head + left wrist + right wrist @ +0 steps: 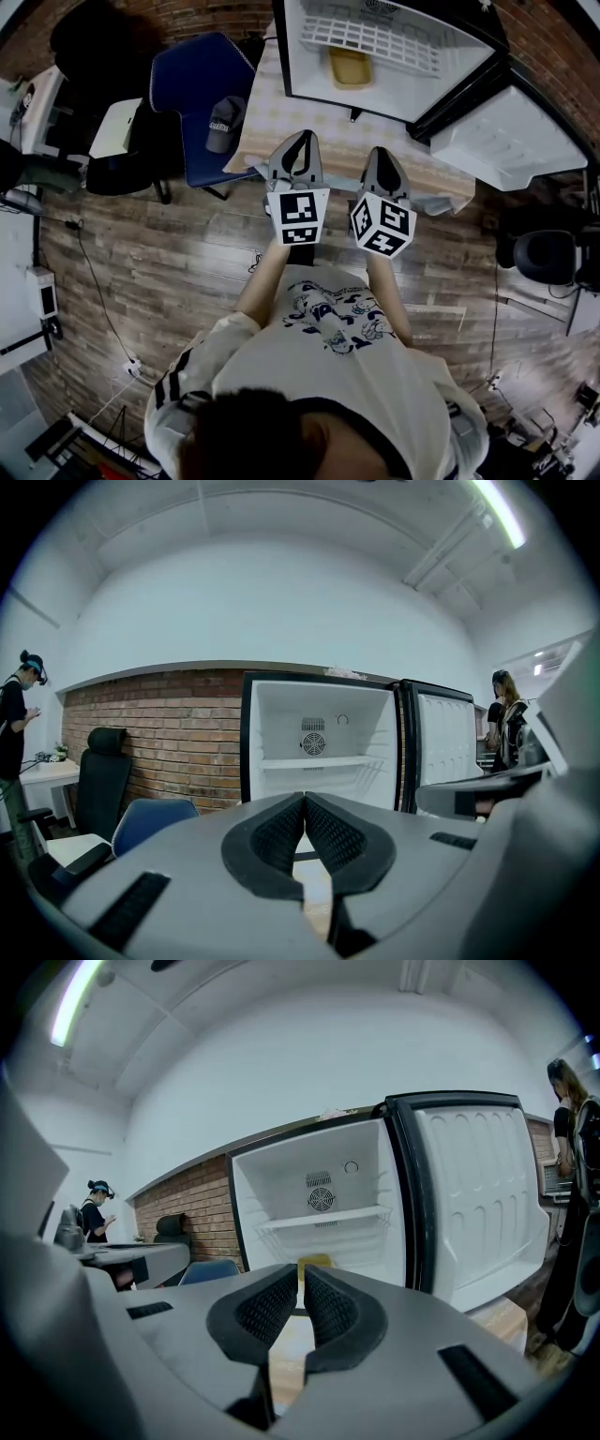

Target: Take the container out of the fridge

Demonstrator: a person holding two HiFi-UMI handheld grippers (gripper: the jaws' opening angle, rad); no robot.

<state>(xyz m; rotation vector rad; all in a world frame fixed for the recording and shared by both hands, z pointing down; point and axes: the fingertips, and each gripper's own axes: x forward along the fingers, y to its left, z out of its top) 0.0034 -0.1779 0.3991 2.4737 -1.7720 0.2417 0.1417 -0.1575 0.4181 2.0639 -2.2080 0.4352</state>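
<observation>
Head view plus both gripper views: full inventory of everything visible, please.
fridge: 1, white inside, door open, beyond the table
wire shelf: 1, white, inside fridge
container: 1, yellow, inside fridge below the shelf
table: 1, checked cloth, in front of fridge
chair: 1, blue, left of table
cap: 1, dark, on the blue chair
office chair: 1, black, by brick wall
bystanders: 2, dark clothes, one at each side of left gripper view
left tongs: 1, grey, shut, empty
right tongs: 1, grey, shut, empty
</observation>
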